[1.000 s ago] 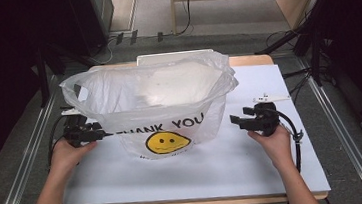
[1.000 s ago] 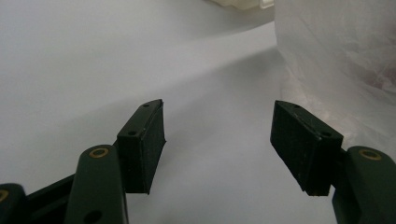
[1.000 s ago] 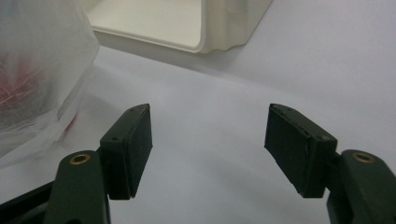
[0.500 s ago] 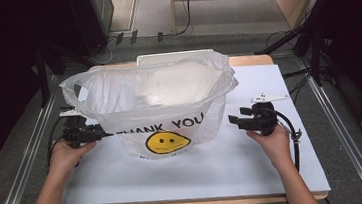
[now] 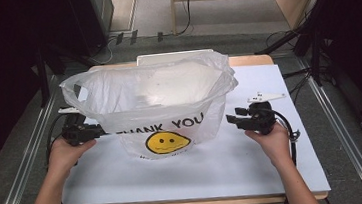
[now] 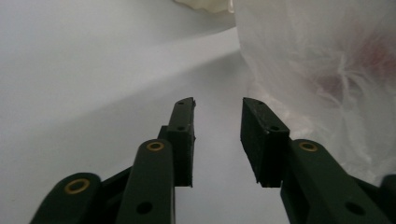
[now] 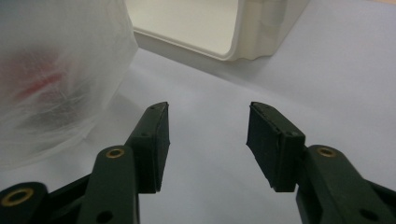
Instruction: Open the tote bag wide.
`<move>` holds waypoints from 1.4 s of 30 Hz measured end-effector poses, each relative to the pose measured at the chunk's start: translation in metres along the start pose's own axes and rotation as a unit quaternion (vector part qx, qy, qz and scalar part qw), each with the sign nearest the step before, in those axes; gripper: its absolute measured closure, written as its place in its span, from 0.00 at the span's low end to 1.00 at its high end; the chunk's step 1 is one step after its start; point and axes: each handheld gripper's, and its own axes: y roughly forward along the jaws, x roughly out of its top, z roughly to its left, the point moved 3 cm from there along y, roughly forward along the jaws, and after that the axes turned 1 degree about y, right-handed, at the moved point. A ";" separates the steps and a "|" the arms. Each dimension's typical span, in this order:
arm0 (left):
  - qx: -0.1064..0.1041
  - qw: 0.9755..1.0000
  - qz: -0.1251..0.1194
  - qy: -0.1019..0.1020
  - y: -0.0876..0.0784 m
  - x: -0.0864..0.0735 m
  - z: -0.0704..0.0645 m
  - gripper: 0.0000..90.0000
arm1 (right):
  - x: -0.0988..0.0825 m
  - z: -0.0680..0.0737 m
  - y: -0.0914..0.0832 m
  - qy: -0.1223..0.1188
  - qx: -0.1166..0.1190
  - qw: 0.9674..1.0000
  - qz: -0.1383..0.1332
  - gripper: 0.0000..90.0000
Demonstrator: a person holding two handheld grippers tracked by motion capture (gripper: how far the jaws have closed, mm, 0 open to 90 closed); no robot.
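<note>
A translucent white plastic bag (image 5: 159, 101) printed with "THANK YOU" and a yellow smiley face stands open-mouthed on the white table (image 5: 200, 170), at about the centre of the high view. Behind it, toward 12 o'clock, the edge of a cream-white plastic container (image 5: 165, 58) shows past the bag's rim.

The person's forearms come in from 6 o'clock, spread apart and angled slightly outward. The left hand (image 5: 66, 153) lies low on the table at 9 o'clock of the bag, wrist level, pointing the left gripper (image 5: 102, 131) toward 3 o'clock, so its tips sit at the bag's lower left edge. In the left gripper view, the left gripper (image 6: 217, 109) has its jaws parted with only bare table between them; the bag (image 6: 322, 79) stands just beside the right-hand jaw. Those jaws have just been closing.

The right hand (image 5: 268, 141) rests at 3 o'clock of the bag, gripper aimed toward 9 o'clock. The right gripper (image 5: 231, 119) stops just short of the bag's right side. In the right gripper view, the right gripper (image 7: 208, 109) has a clear gap between the jaws, nothing in it; the bag (image 7: 56, 70) sits at 10 o'clock, the container (image 7: 210, 28) at 12 o'clock. These jaws have also just been closing.
</note>
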 end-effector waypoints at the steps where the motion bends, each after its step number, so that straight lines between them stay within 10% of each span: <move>1: 0.000 1.000 0.000 0.000 0.000 0.000 0.000 0.78 | 0.000 0.000 0.000 0.000 0.000 1.000 0.000 0.57; 24: -0.013 1.000 -0.012 0.021 -0.047 0.051 -0.001 0.77 | 0.083 0.013 -0.045 -0.025 0.053 0.998 0.004 0.83; 42: -0.003 0.998 -0.009 0.058 -0.084 0.103 -0.007 1.00 | 0.141 0.028 -0.078 -0.053 0.059 0.997 -0.001 1.00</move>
